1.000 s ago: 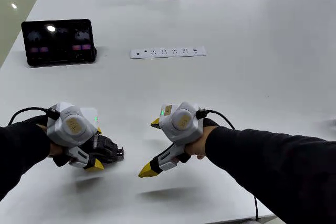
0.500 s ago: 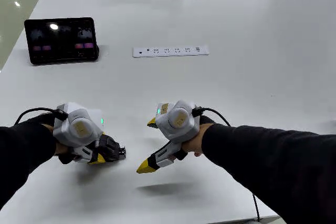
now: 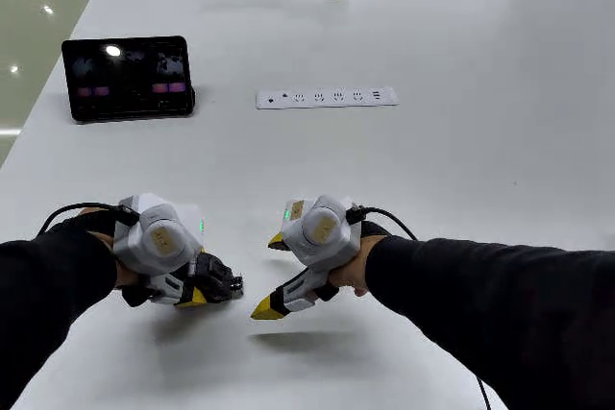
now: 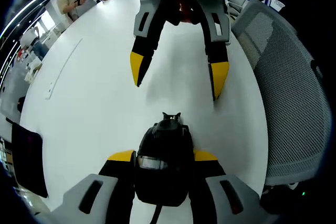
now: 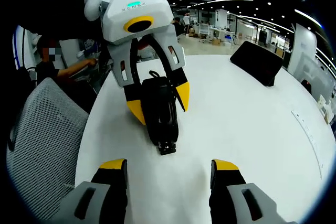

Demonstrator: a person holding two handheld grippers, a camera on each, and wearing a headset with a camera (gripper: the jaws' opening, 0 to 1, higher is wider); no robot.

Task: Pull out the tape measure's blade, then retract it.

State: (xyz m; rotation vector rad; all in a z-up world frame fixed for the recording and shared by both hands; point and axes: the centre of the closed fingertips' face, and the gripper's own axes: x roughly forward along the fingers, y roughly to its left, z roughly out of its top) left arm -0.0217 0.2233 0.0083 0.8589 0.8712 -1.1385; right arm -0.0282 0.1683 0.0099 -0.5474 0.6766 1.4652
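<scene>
**A:** What has changed since a second ago?

**B:** Starting at the left, not much. The left tongs (image 3: 205, 287) pinch the black tape (image 4: 163, 166) across its body, as they did before. The change is in the gap to their right. The hook (image 5: 167, 149) at the tape's nose and the right tongs (image 5: 169, 165) are closer together than they were.

**A:** Could that just be the camera sliding?

**B:** The head view has shifted, but the space between the two tools has narrowed as well.

**A:** What does that mean for the job?

**B:** I read it as the approach to the first pull. The blade is not out yet, and just the hook shows at the nose.

**A:** Where does the tape sit relative to each pair?

**B:** It is clamped between the left jaws, low over the counter (image 3: 461, 141), though I cannot tell if it touches. Its nose pokes past their yellow tips toward the right. The hook lies just ahead of the right tongs, roughly centred on their gap, and they are apart. Those tongs are spread wide with nothing between them.

**A:** What does the next move call for?

**B:** The hook is small, so the right tongs probably need to close squarely on it.
</scene>
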